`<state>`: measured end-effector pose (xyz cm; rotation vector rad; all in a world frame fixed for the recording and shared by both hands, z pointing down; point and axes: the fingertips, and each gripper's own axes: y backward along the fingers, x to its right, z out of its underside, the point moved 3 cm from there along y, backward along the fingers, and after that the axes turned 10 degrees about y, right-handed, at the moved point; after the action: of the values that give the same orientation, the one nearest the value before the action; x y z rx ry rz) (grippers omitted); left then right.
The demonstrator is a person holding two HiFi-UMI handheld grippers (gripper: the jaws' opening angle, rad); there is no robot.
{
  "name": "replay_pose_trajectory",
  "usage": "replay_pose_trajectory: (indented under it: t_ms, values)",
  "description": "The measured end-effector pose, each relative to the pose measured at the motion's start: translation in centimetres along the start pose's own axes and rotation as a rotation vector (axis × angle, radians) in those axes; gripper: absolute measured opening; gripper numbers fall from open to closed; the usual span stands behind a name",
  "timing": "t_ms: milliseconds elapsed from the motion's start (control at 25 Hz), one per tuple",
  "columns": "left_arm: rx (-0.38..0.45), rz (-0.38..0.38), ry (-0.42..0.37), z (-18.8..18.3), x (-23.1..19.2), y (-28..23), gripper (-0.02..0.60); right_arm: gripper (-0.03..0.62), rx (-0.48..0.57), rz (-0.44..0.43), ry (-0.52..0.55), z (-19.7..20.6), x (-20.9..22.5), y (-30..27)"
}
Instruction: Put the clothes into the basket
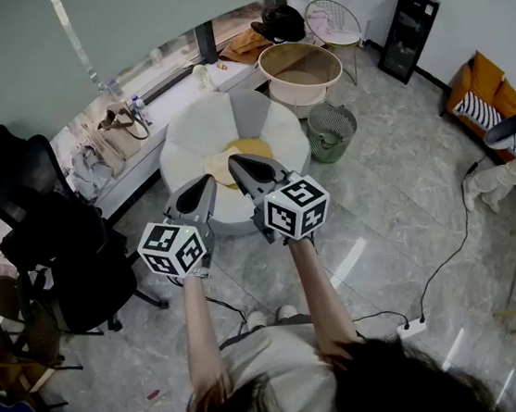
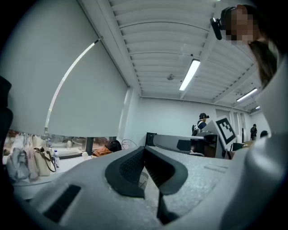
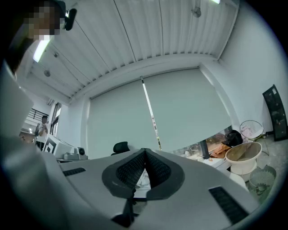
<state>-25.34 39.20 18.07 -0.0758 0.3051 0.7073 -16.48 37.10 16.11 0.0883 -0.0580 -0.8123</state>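
Yellow and cream clothes (image 1: 234, 159) lie on a round white beanbag seat (image 1: 195, 133) in the head view. The beige round basket (image 1: 302, 67) stands beyond it, to the right, near the window; it also shows in the right gripper view as the basket (image 3: 243, 155). I hold both grippers level above the near side of the seat. The left gripper (image 1: 208, 180) (image 2: 144, 148) is shut with nothing between its pads. Beside it, the right gripper (image 1: 234, 161) (image 3: 145, 151) is also shut and empty. Neither touches the clothes.
A green wire bin (image 1: 331, 131) stands right of the seat. A black office chair (image 1: 46, 226) is at the left, and a window ledge with bags and bottles (image 1: 117, 124) behind. A cable and power strip (image 1: 409, 326) lie on the floor at the right. A seated person's legs (image 1: 502, 175) show at the far right.
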Motion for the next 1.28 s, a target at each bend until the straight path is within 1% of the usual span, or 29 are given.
replay_pose_trajectory:
  t_ms: [240,520,720,840,1080,1280]
  values:
    - [0.002,0.016,-0.015,0.0,0.5,-1.0,0.011,0.009,0.014,0.01,0.02,-0.2,0.5,0.3]
    - [0.007,0.024,-0.029,-0.2,1.9,-2.9,0.011,0.009,0.027,0.035,0.016,-0.9,2.8,1.7]
    - [-0.001,0.0,-0.032,0.2,2.8,-3.7,0.011,0.009,0.05,0.011,-0.057,-0.5,3.9,2.9]
    - [-0.001,-0.027,-0.019,1.0,3.3,-3.5,0.011,0.009,0.049,0.002,-0.079,0.0,4.5,3.9]
    - [-0.025,-0.078,0.006,2.8,3.0,-3.6,0.011,0.009,0.023,-0.019,-0.084,1.4,5.4,4.8]
    - [-0.032,-0.071,0.0,2.9,2.7,-4.9,0.011,0.009,0.014,-0.02,-0.094,2.0,6.4,4.2]
